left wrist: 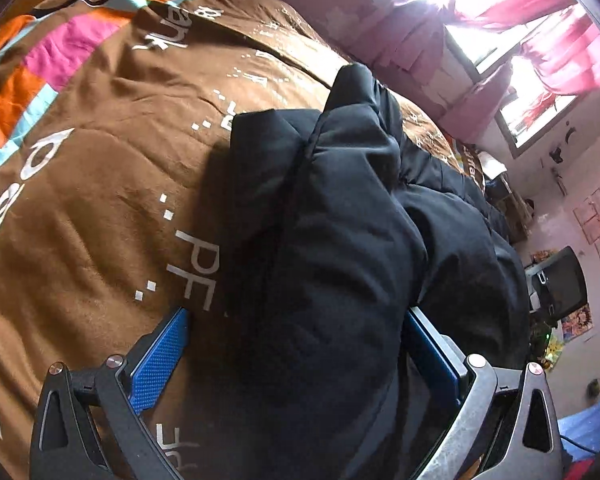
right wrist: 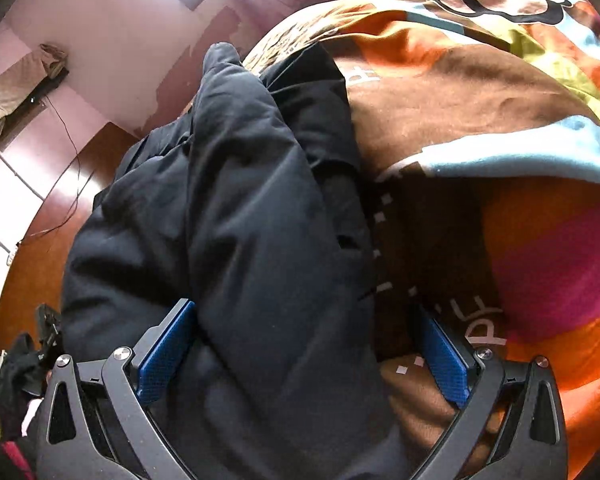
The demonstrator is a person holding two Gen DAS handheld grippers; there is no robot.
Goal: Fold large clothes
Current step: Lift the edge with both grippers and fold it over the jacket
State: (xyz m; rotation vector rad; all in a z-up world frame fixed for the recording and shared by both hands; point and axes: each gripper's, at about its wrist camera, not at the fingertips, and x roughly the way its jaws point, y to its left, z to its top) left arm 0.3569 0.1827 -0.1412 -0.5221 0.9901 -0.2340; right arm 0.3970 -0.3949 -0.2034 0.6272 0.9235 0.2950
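A black padded jacket [left wrist: 340, 240] is lying bunched on a brown printed bedspread [left wrist: 100, 168], filling the space directly ahead of both claws. In the left wrist view the left gripper [left wrist: 296, 344] is standing with its blue pads wide apart, a thick fold of the jacket running between them and on past the tips; neither pad is visibly pinching it. In the right wrist view the right gripper [right wrist: 304, 344] is likewise spread wide, the jacket [right wrist: 240, 220] lying against its left pad while the bedspread [right wrist: 440, 120] is showing beside its right pad.

The garment is looking soft, puffy and quilted, probably light for its bulk, with a smooth shell that may slide and spring back when creased. A pinch through a stitched seam or hem edge just ahead of the tips seems a surer hold than the fat middle of a fold. Beyond the bed, pink curtains [left wrist: 556, 40] are hanging far ahead to the left claw's right.
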